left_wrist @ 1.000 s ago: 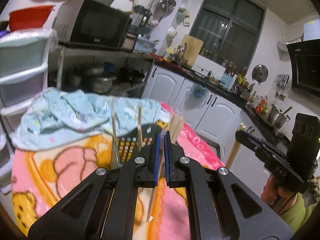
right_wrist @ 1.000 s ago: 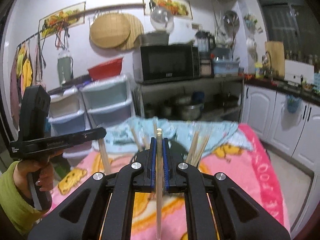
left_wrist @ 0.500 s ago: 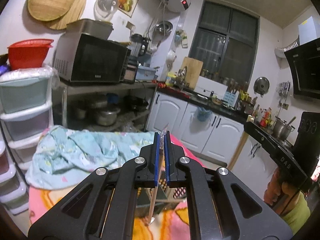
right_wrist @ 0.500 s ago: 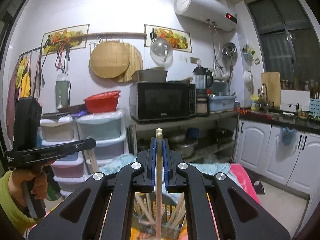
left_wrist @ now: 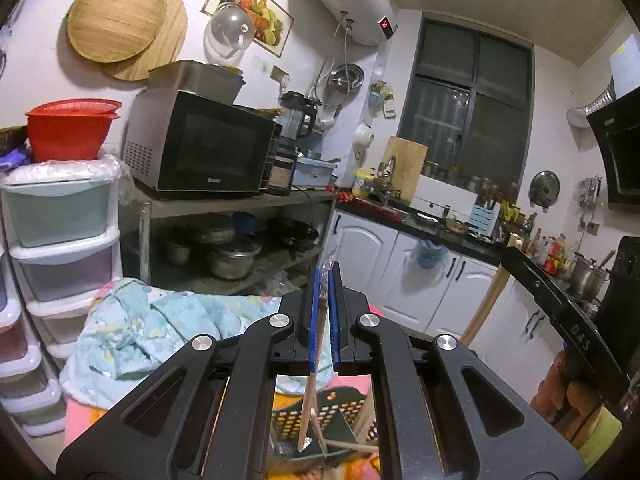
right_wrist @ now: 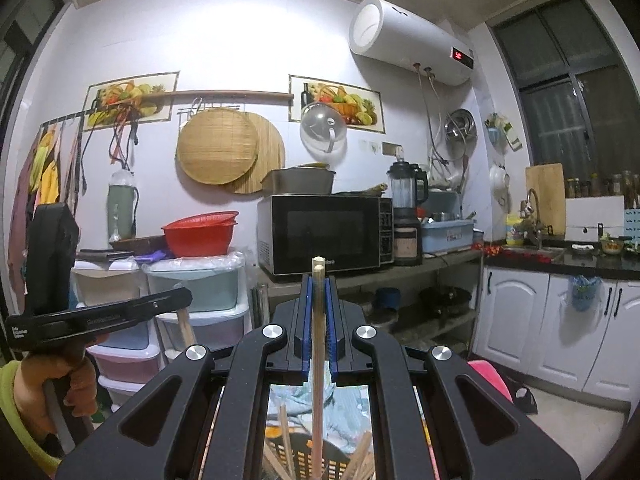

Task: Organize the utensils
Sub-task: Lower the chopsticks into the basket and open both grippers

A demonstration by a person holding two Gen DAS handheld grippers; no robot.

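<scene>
My left gripper is shut on a thin wrapped chopstick that hangs down toward a black perforated utensil basket below. My right gripper is shut on a pale wooden chopstick, held upright over the same basket, which holds several wooden chopsticks. The right gripper's body shows at the right of the left wrist view, with a chopstick under it. The left gripper's body shows at the left of the right wrist view.
A light blue cloth lies on the pink patterned cover behind the basket. Plastic drawers, a microwave on a metal shelf and white cabinets stand beyond.
Both grippers have risen and tilted upward with their chopsticks; the basket and table have dropped to the bottom of both views, and more wall and ceiling show.
</scene>
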